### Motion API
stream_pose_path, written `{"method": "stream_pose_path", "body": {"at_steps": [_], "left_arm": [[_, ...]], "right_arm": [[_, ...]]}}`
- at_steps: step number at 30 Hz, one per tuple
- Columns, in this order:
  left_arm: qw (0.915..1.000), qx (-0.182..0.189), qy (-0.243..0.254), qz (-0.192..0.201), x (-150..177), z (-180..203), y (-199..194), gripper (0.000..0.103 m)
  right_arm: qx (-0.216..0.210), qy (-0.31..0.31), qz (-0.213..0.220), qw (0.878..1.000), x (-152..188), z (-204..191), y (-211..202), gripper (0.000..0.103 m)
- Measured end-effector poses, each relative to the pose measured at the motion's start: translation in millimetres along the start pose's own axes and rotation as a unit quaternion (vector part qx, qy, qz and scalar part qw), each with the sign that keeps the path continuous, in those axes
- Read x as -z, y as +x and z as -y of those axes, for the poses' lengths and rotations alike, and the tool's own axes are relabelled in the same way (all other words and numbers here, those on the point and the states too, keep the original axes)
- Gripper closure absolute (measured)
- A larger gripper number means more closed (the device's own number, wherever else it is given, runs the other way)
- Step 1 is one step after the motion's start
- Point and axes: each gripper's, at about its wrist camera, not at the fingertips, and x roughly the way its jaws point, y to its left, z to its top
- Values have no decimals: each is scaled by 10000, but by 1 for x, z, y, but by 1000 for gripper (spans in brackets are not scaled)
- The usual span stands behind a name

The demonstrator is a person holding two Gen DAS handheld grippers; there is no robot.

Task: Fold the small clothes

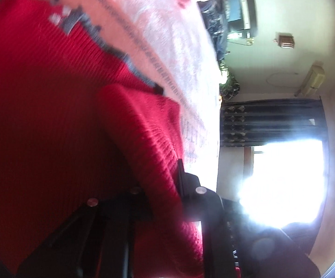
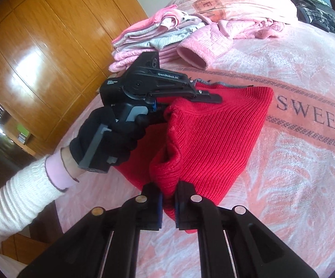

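Right gripper [image 2: 167,205]: clamped on the near corner of the red knit garment [image 2: 213,134].
Left gripper [image 2: 210,97]: clenched on the garment's far edge, held in a black-gloved hand [image 2: 105,134].
Garment: lifted and bunched over the pink blanket [image 2: 294,173].
Open room: bare blanket to the right.
Hidden: left-wrist view blurred, mostly filled by red knit.
Nearby: stack of folded clothes [image 2: 149,39] behind.

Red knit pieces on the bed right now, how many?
1. The red knit garment lies on the pink blanket, pinched by the right claw at its near corner and by the left claw at its far edge. Others could be hidden in the pile.
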Motion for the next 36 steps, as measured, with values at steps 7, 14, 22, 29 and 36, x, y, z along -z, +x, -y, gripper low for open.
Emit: {"method": "stream_pose_path", "body": {"at_steps": [7,14,22,29,36], "left_arm": [[9956,-73,817,448,4,28,-45,92],[9849,-537,1354,935,1,30,-124,92],[9775,-1066,1368,1202,-3,-23,-180,92],[9810,-1281,1027,1035,2,-95,-184,90],[9841,-1006,798,1227,-11,-99,-194,84]], "right_arm": [[-441,-96,45,9990,-12,-29,22,96],[-889,-411,-24,9952,-39,-84,66,96],[-893,-633,-580,9923,-45,-129,142,96],[-592,-500,-1149,9904,-20,-122,199,91],[-1337,-121,-1115,9847,-11,-102,184,66]]}}
